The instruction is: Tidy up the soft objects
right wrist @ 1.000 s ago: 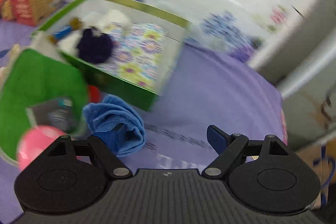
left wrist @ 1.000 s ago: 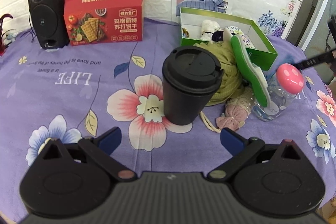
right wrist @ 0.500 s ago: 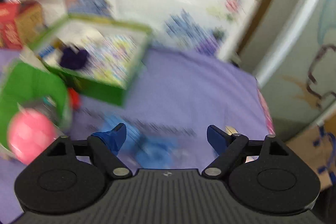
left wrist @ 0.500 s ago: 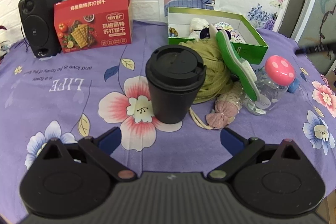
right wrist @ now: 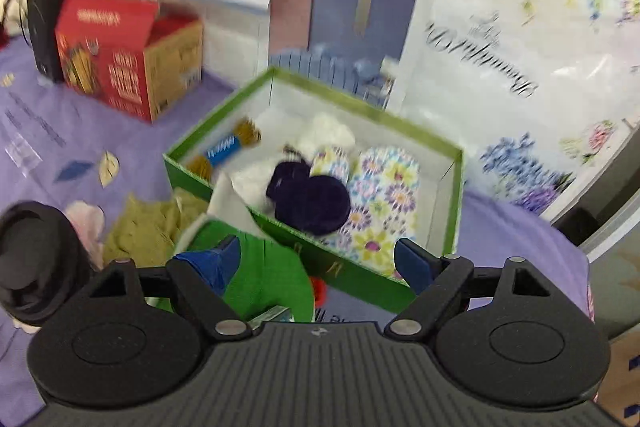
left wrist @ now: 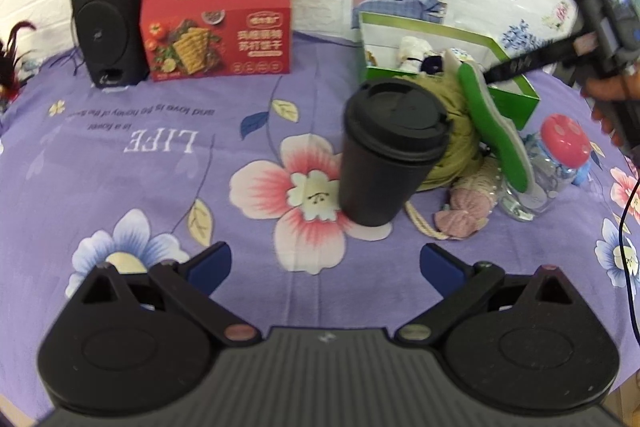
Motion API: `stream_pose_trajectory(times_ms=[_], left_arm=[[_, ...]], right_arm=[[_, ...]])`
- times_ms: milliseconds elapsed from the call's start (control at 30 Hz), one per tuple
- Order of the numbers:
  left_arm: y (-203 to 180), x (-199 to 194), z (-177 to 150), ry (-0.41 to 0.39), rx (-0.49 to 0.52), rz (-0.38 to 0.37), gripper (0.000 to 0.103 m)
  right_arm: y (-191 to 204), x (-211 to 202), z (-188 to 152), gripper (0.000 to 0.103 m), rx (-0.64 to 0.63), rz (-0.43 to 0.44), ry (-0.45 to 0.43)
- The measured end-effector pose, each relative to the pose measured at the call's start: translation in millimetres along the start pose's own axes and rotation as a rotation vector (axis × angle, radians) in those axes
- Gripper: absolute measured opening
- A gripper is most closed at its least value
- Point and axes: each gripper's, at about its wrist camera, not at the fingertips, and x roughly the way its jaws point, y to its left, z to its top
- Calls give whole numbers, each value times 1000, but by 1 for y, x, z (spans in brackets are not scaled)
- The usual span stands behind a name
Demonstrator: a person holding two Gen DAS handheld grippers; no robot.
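currently the right gripper (right wrist: pixel 318 253) is held with fingers apart and empty above the green box (right wrist: pixel 451 211); the green insole (right wrist: pixel 266 279) leaning on its front wall is best pinched mid-length. the left gripper (left wrist: pixel 325 261) waits, fingers apart.

Both views are evenly and brightly lit with soft light whose source cannot be made out, leaving only a faint shadow at the foot of the black cup (left wrist: pixel 390 155) and no harsh glare. The left wrist view is fairly sharp at centre, while the right wrist view is smeared by motion blur, worst on the red box (right wrist: pixel 120 59) and the wall posters. Fisheye distortion bows the bench (left wrist: pixel 120 163) and darkens each frame's corners.
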Motion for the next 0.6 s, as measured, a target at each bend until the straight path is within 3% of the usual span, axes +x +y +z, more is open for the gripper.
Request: stream_pose_trajectory(times_ms=[100, 267, 433, 500, 600], left_arm=[[11, 2, -2, 3, -21, 16, 100], [20, 5, 0, 9, -51, 19, 100], [16, -1, -2, -3, -35, 27, 100], [14, -3, -2, -6, -26, 29, 100], [12, -3, -2, -6, -13, 30, 100]], right_arm=[[31, 10, -9, 70, -150, -39, 59], [66, -6, -35, 70, -370, -43, 66], [87, -20, -65, 70, -429, 43, 82], [96, -37, -77, 70, -454, 35, 0], [77, -59, -73, 71, -317, 125, -47]])
